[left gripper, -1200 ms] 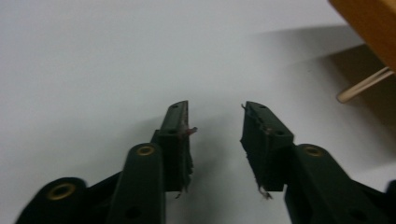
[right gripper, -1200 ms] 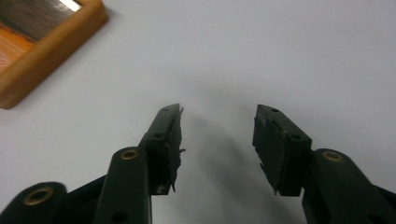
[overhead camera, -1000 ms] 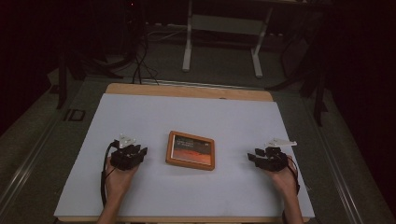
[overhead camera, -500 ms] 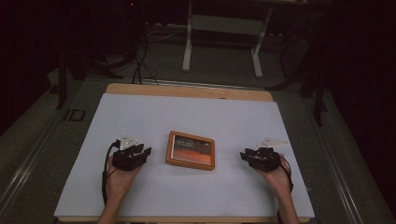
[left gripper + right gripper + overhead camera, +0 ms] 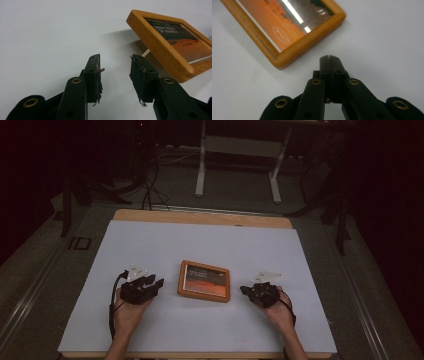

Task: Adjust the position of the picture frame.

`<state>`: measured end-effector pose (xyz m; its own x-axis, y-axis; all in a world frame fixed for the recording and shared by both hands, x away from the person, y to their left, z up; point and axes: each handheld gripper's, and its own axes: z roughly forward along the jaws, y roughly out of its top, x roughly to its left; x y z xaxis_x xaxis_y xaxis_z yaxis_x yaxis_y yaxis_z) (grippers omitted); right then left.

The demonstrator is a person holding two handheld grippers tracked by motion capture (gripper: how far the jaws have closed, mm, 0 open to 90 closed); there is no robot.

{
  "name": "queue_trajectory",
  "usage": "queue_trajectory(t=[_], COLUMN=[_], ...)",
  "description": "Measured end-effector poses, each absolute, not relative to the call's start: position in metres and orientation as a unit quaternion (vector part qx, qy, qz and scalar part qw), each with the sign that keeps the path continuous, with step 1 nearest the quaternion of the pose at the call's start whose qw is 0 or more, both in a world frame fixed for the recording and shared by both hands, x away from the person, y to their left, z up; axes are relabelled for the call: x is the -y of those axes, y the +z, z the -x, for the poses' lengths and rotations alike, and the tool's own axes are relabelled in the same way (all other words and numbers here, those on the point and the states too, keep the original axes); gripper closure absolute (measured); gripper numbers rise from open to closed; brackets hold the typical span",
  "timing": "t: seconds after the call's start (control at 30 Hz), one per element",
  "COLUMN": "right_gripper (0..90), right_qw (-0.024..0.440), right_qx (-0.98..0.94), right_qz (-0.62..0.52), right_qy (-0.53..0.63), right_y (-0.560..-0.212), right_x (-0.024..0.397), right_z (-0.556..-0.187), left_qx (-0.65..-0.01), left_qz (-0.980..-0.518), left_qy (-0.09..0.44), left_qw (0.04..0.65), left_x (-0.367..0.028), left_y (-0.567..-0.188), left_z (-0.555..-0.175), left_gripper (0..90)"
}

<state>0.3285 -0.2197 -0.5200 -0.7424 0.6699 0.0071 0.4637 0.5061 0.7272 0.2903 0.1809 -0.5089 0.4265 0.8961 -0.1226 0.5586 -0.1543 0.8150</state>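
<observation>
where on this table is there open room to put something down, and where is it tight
Free: the far stretch of the white table top beyond the wooden frame, and the near strip between the two forearms. Tight: the gaps beside the frame, with the open left gripper on one side and the shut right gripper on the other.

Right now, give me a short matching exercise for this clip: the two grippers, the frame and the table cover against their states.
Things:
1. left gripper
2. right gripper
3. wooden picture frame
4. white table cover

States:
A. jaws pressed together, nothing between them
B. lies between the two grippers
C. jaws apart, nothing between them
D. spread under everything

Pairs: 1-C, 2-A, 3-B, 4-D
</observation>
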Motion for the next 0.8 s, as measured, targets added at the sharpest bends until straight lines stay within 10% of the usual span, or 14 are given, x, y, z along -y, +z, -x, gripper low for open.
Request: queue_trajectory(t=[0.53,0.8], right_gripper=[90.0,90.0], right_qw=[0.126,0.129], right_qx=[-0.876,-0.873], right_qz=[-0.309,-0.312], right_qy=[0.350,0.352], right_y=[-0.533,-0.530], right_x=[0.196,0.197], right_z=[-0.329,-0.332], left_qx=[-0.471,-0.431], left_qz=[-0.737,-0.762], left_qy=[0.196,0.182], left_qw=[0.444,0.447], left_x=[-0.174,-0.158], left_y=[-0.498,-0.496], left_z=[-0.277,-0.262], left_gripper=[60.6,78.0])
